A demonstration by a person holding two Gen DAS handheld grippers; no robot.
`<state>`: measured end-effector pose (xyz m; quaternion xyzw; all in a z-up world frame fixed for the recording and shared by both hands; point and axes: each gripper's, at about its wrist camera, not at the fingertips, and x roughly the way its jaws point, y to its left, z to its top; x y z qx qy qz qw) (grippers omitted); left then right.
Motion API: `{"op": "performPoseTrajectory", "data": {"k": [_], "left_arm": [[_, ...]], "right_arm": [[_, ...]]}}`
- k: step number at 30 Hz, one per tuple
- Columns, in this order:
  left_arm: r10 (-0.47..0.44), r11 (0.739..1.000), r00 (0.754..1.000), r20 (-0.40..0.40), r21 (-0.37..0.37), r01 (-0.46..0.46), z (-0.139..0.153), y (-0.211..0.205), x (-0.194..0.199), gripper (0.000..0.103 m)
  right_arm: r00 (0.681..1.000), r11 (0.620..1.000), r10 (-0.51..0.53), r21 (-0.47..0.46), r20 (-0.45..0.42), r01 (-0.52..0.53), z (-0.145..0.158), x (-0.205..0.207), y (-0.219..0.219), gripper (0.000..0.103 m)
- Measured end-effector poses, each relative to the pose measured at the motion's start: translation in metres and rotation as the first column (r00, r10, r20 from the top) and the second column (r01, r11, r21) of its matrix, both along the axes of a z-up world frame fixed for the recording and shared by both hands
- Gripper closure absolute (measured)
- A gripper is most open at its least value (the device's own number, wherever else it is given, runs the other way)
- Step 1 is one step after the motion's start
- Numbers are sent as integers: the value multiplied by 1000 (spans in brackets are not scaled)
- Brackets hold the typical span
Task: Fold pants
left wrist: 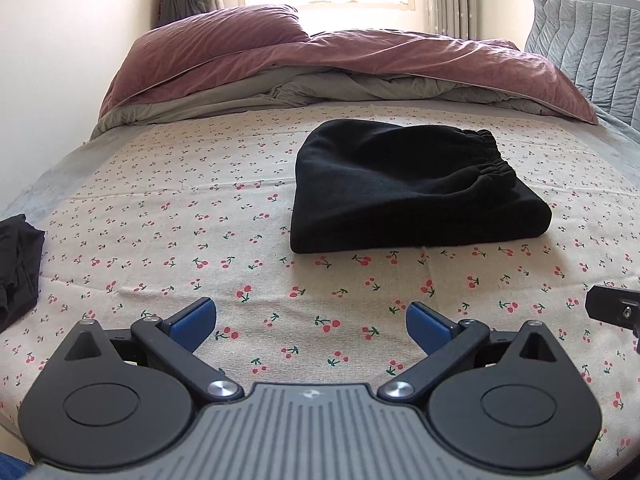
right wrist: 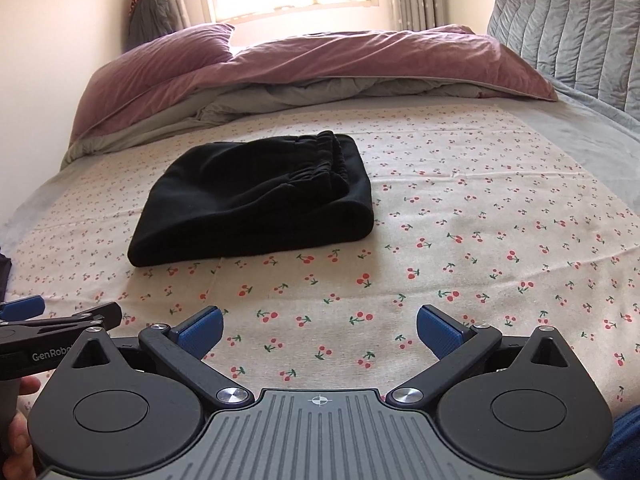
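Observation:
The black pants point(left wrist: 408, 192) lie folded into a compact rectangle on the cherry-print sheet point(left wrist: 200, 216), elastic waistband on top toward the right. They also show in the right wrist view point(right wrist: 256, 204), left of centre. My left gripper point(left wrist: 311, 324) is open and empty, held over the sheet well in front of the pants. My right gripper point(right wrist: 319, 330) is open and empty, in front and to the right of the pants. Part of the left gripper point(right wrist: 24, 310) shows at the right wrist view's left edge.
A rumpled mauve and grey duvet point(left wrist: 320, 64) lies across the far side of the bed. A grey quilted pillow point(left wrist: 588, 40) stands at the right. Another dark garment point(left wrist: 16, 264) lies at the left edge of the sheet. A window is behind.

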<state>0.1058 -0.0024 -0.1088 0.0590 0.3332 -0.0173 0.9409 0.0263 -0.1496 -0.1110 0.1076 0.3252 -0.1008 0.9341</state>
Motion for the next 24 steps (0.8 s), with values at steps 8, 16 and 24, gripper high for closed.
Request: {"op": "performPoseTrajectory", "data": {"k": [8, 16, 24], "left_arm": [[3, 1000, 1000, -24, -3, -3, -3, 0, 2, 4], [3, 1000, 1000, -23, 11, -2, -5, -1, 3, 4], [-7, 999, 999, -45, 43, 9, -11, -4, 6, 4]], "right_arm": [[1000, 1000, -10, 3, -17, 10, -4, 2, -1, 0], [1000, 1000, -15, -5, -14, 15, -5, 2, -1, 0], [1000, 1000, -23, -10, -12, 23, -3, 1, -2, 0]]}}
